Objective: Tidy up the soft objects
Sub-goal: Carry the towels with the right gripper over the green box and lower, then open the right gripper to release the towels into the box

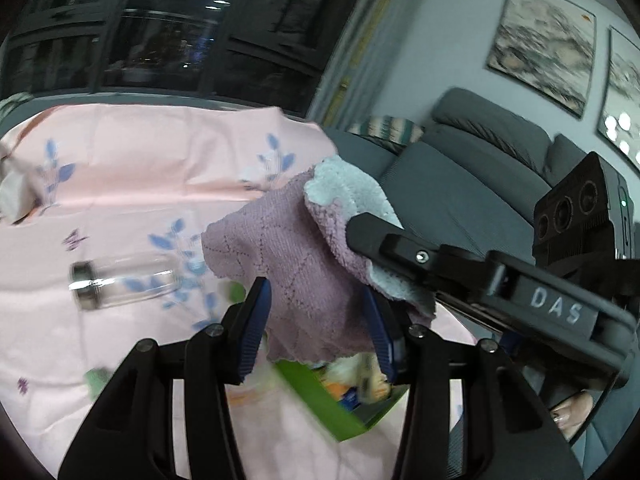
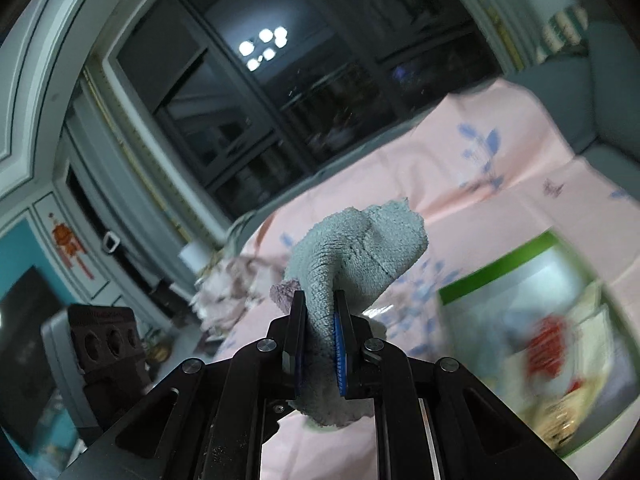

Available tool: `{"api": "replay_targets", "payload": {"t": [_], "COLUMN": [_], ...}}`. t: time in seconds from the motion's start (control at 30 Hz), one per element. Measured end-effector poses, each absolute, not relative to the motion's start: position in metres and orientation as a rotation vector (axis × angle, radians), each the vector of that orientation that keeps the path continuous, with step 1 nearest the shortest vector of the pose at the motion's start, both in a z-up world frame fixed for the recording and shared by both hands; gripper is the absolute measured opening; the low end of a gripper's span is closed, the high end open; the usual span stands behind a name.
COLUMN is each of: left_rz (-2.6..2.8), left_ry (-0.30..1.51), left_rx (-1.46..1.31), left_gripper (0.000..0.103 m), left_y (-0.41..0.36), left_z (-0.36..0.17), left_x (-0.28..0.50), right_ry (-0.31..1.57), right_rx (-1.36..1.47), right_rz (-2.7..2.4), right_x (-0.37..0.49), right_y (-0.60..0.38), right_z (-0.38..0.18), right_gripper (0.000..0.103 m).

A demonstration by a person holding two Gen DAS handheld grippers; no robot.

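A mauve knitted cloth with a white fluffy back [image 1: 288, 252] hangs in the air above the pink flowered tablecloth [image 1: 140, 168]. My right gripper [image 2: 320, 312] is shut on it, with the cloth [image 2: 360, 248] bunched between its pads and spilling out above and below. In the left wrist view the right gripper [image 1: 360, 232] reaches in from the right and pinches the cloth's upper corner. My left gripper [image 1: 318, 320] stands partly open. The cloth's lower part hangs in the gap between its blue pads [image 1: 254, 320], whose ribbed faces stay uncovered.
A clear glass jar [image 1: 124, 280] lies on its side on the tablecloth. A green box of snack packets [image 1: 320, 400] [image 2: 520, 320] sits below the grippers. Crumpled cloths [image 2: 228, 284] lie at the table's far edge. A grey sofa [image 1: 460, 184] stands to the right, dark windows behind.
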State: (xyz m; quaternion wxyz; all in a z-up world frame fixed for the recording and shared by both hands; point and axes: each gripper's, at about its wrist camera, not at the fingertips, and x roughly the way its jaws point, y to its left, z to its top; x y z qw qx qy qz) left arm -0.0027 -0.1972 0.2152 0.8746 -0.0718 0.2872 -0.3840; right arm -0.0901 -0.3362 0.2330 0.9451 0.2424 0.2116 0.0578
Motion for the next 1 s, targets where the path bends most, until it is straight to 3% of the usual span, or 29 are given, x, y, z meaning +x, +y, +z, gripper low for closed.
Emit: {"api": "replay_targets", "payload": {"t": [0.4, 0.7, 1.0], "left_rz": [-0.876, -0.813, -0.802], "left_ry": [0.697, 0.787, 0.820], "left_rx": [-0.071, -0.036, -0.064], "left_gripper": [0.045, 0.045, 0.049], "left_y": [-0.290, -0.301, -0.286], "left_z": [0.186, 0.153, 0.150], "left_x": [0.020, 0.027, 0.025], "right_ry": [0.419, 0.558, 0.615], "right_rx": [0.634, 0.704, 0.694], "right_rz": [0.001, -0.165, -0.306], "right_x": [-0.095, -0.074, -0.078], "right_y": [-0.426, -0.452, -0.459], "right_z": [0.199, 0.158, 0.150], "right_gripper": [0.013, 0.013, 0.014]}}
